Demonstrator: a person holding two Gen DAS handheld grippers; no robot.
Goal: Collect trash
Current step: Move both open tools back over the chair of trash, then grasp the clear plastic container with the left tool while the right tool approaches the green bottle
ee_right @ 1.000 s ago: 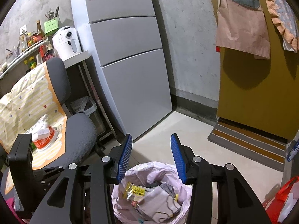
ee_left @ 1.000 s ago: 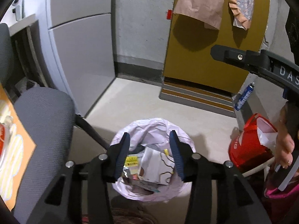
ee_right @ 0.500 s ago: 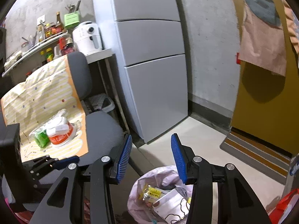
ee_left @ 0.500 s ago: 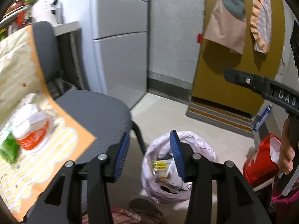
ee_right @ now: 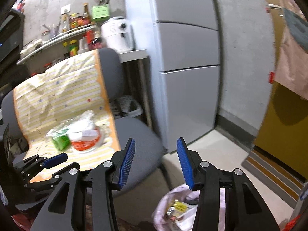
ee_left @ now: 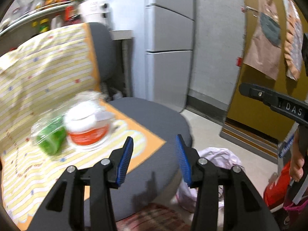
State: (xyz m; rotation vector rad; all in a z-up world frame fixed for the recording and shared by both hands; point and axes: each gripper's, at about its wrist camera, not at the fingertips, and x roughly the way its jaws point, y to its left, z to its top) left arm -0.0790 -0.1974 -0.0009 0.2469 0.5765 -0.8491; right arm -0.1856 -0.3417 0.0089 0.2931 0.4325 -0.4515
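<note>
The cup (ee_left: pixel 87 127) sits left of centre, up-left of the left gripper (ee_left: pixel 154 159), which is nearer. Both it and the right gripper (ee_right: pixel 156 161) are apart, empty.

The right tool (ee_right: pixel 156 161) hangs with blue pads apart and nothing between them, above a grey chair (ee_right: pixel 138 134) draped in a striped cloth (ee_right: pixel 57 92). On the cloth sit a red-and-white cup (ee_right: pixel 85 140) and a green packet (ee_right: pixel 60 139), touching. The left tool (ee_right: pixel 54 157) shows at lower left. A lined bin (ee_right: pixel 173 207) of wrappers stands on the floor before a white fridge (ee_right: pixel 188 77).
</note>
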